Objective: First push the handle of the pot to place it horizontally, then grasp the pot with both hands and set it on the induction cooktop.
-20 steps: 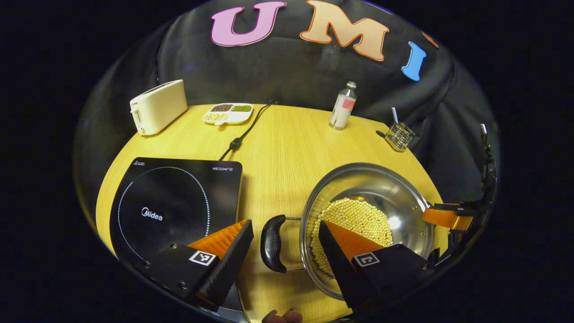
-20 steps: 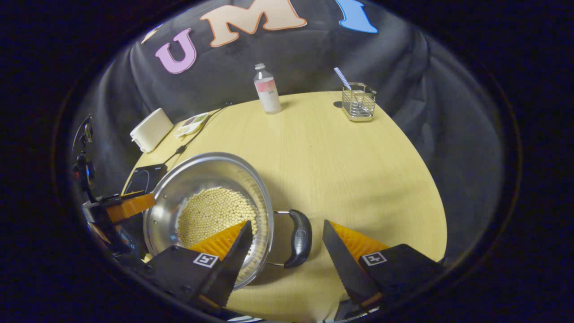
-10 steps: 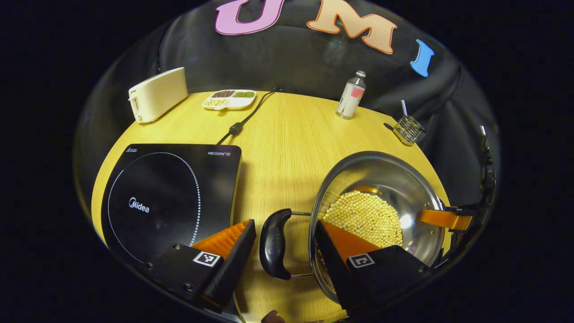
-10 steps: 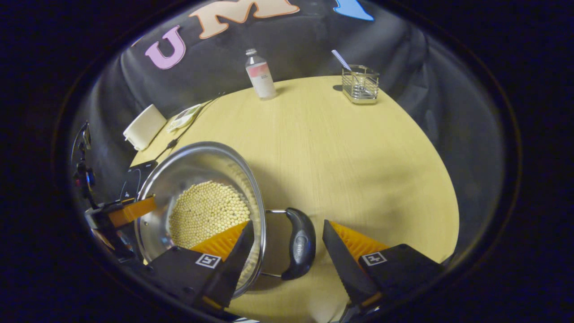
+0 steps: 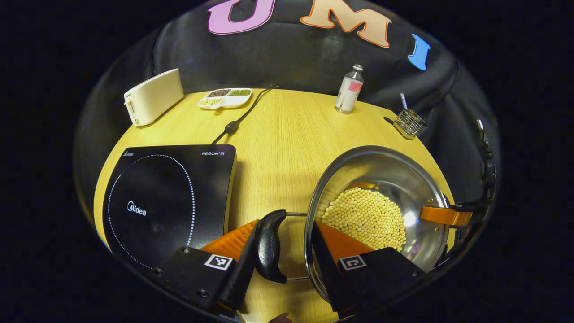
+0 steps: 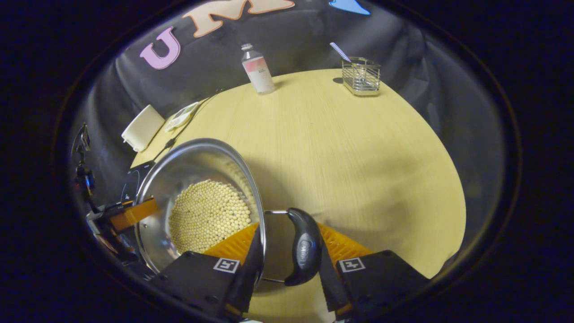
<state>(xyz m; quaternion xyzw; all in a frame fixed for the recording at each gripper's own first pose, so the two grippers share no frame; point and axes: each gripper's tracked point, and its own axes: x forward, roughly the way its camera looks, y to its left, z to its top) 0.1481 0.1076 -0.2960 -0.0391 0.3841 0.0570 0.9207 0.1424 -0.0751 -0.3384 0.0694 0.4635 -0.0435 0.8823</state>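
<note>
Both handles lie level: left gripper [image 5: 280, 251] and right gripper [image 6: 287, 253] each clench a pot [image 5: 381, 179] handle; next, an even lift onto the induction cooktop [image 5: 166, 193] at lower left.

My left tongs [image 5: 287, 260] have two wedge-shaped fingers that narrow toward the tips, with fine ribs across the inner faces. Each finger sits on a flat block, and each block carries a small square white marker with a black pattern. On the left block I see little round screws. My right tongs [image 6: 287, 260] have the same shape, ribs and markers.
</note>
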